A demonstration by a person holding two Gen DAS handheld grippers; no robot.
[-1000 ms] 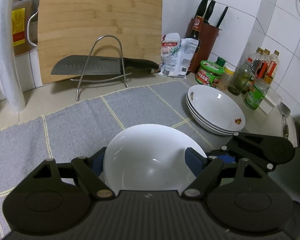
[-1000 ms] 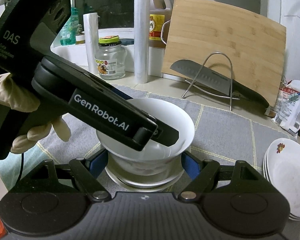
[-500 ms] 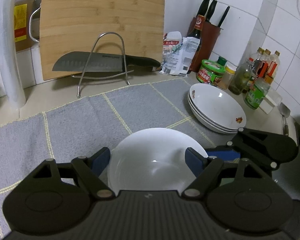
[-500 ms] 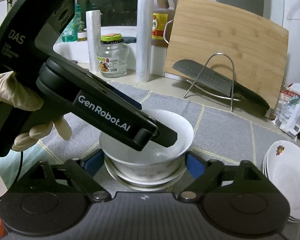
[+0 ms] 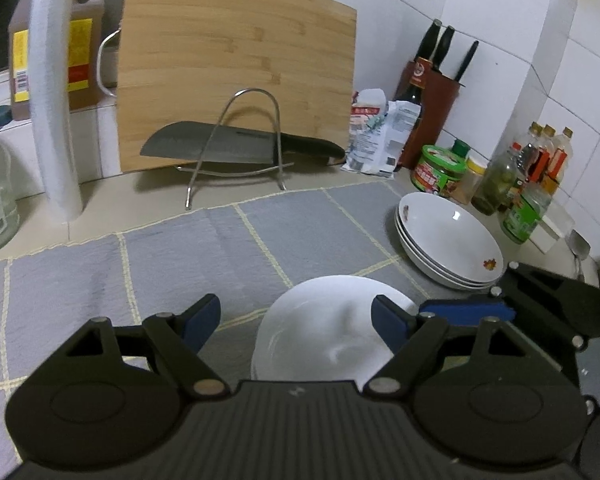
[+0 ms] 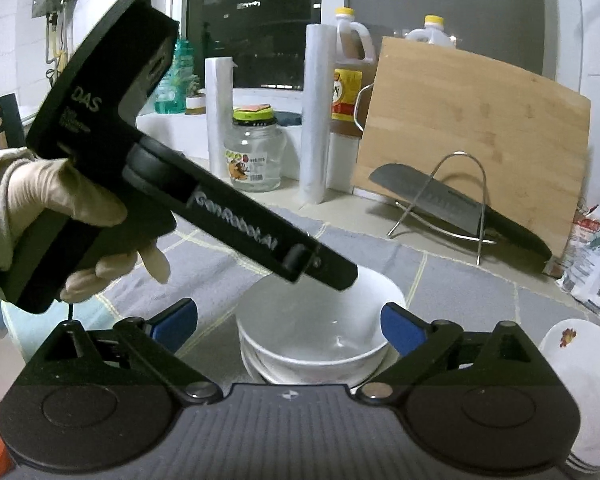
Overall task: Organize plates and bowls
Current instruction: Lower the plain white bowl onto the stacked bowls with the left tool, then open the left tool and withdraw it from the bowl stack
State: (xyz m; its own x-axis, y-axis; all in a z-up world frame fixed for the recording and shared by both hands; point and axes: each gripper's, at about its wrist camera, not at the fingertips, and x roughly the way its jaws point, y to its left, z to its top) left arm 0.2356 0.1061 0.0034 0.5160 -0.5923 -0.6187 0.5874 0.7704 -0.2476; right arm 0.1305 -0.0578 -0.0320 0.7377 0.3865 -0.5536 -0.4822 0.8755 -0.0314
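Note:
A white bowl [image 6: 320, 320] sits on top of a small stack of white dishes [image 6: 260, 366] on the grey checked mat [image 5: 180, 264]. My right gripper [image 6: 289, 326] straddles it with its jaws opening; both blue pads stand clear of the bowl's sides. In the left wrist view the same bowl [image 5: 328, 332] lies low and to the right between the opening jaws of my left gripper [image 5: 294, 322]. The left pad is well apart from it and the right pad hangs over its rim. A gloved hand [image 6: 60, 200] holds the left gripper [image 6: 340, 276], tip above the bowl's far rim.
A stack of flowered white plates [image 5: 448, 240] lies to the right on the mat. Behind stand a bamboo cutting board [image 5: 236, 68], a cleaver on a wire rack [image 5: 236, 148], a knife block [image 5: 432, 92], jars and bottles [image 5: 512, 176], a paper roll [image 6: 314, 120] and a glass jar [image 6: 256, 152].
The right jaws have spread wide off the bowl, which now rests on the stack. The left jaws opened slightly and the bowl has slid right and lower in the left view.

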